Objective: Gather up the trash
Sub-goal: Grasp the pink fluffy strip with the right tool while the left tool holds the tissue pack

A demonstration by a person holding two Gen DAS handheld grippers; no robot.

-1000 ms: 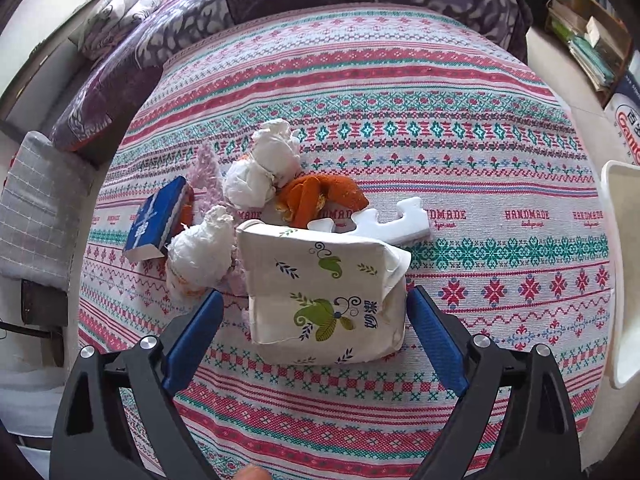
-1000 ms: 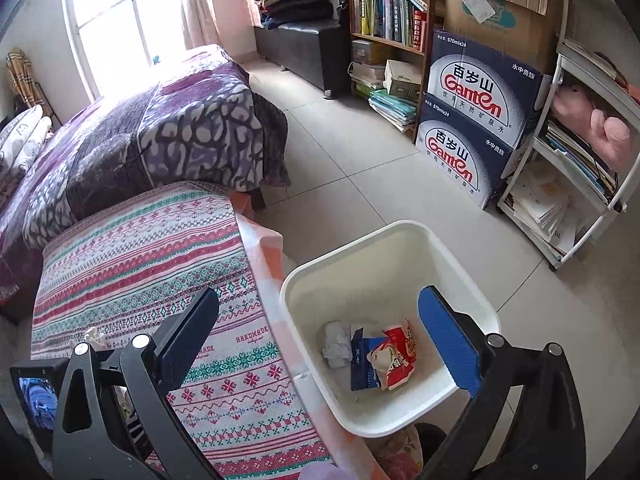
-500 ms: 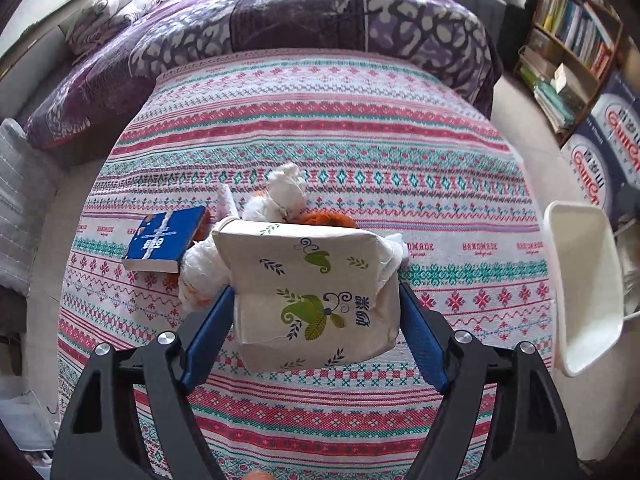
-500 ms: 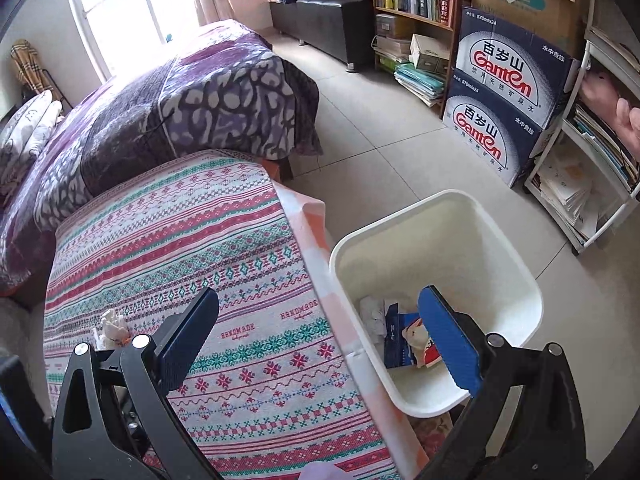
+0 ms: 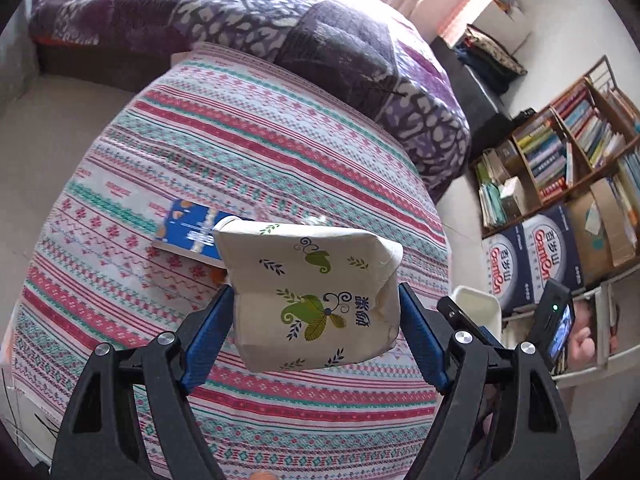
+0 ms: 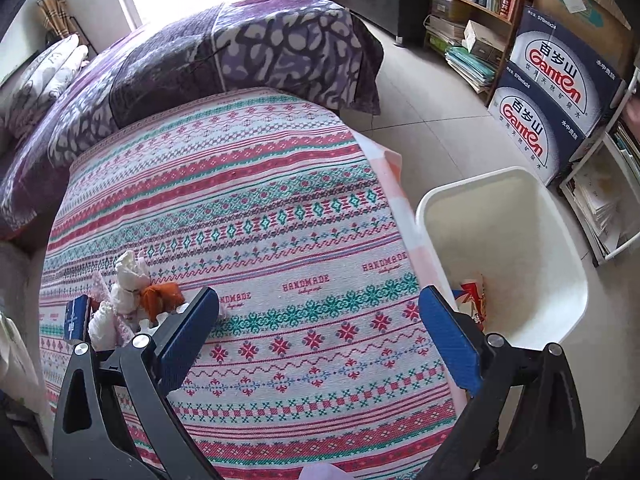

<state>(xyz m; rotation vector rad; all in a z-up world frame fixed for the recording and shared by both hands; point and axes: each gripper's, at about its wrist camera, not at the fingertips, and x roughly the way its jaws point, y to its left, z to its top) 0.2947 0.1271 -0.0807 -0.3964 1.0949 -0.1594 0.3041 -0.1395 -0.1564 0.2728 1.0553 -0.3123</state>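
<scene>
At the left of the patterned tabletop (image 6: 280,240), seen from the right wrist, a small heap of trash lies together: a blue booklet (image 6: 76,317) at the outer edge, crumpled white tissues (image 6: 128,276) just beside it, and an orange rag (image 6: 160,294) touching the tissues. The left wrist view shows the left gripper (image 5: 316,328) with its blue jaws pinching a white tissue pack (image 5: 314,300) printed with green leaves, one jaw on each side. The pack is held up off the striped cloth, and the blue booklet (image 5: 192,232) lies flat on the tabletop behind its left corner. Further right, the right gripper (image 6: 318,340) hangs over the near part of the tabletop with its jaws spread wide and nothing between them. At the far right, a white bin (image 6: 520,208) stands on the floor just beside the tabletop's edge, with a red and white wrapper (image 6: 474,296) lying inside it. Its rim (image 5: 476,298) also shows past the left gripper's right jaw.
</scene>
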